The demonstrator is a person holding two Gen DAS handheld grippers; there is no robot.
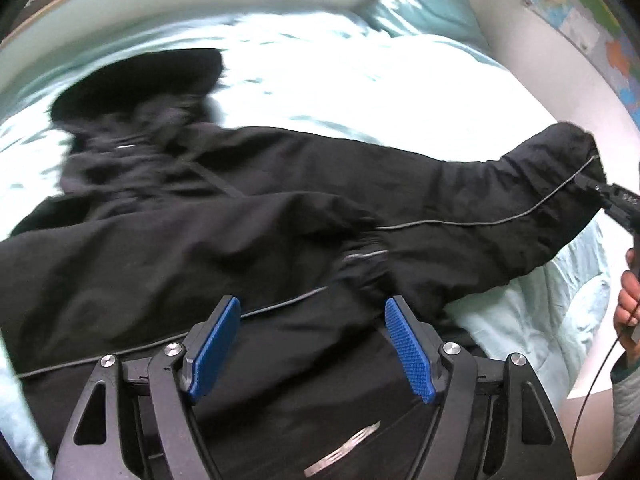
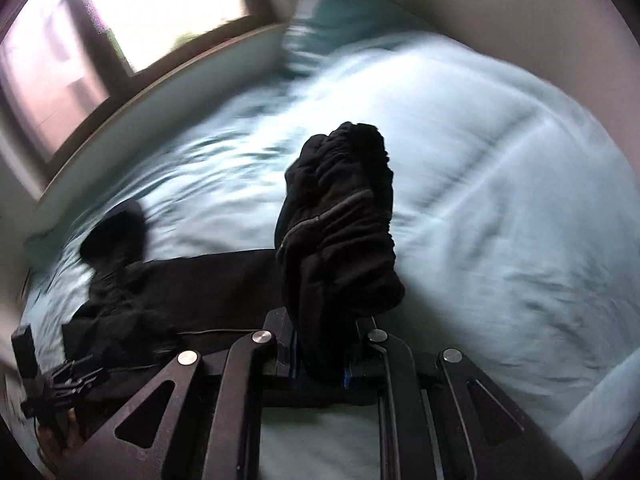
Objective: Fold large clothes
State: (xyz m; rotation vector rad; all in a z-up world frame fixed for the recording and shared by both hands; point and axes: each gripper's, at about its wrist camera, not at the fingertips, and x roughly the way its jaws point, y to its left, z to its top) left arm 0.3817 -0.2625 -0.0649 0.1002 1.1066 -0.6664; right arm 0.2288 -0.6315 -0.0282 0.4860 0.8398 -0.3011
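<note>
A black jacket (image 1: 248,216) lies spread over the pale blue duvet (image 1: 360,92). The left gripper (image 1: 312,344) hangs wide apart over its body, holding nothing; the right gripper (image 2: 320,364) is clamped on the sleeve cuff (image 2: 340,216), lifted off the bed

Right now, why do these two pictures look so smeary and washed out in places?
Left wrist view: the quilt is blown out white, the black jacket smears near its hood, and the fisheye bends the bed edge. Right wrist view: motion blur streaks the bedding, the window glares, and the sleeve in the right gripper stays fairly sharp.
</note>
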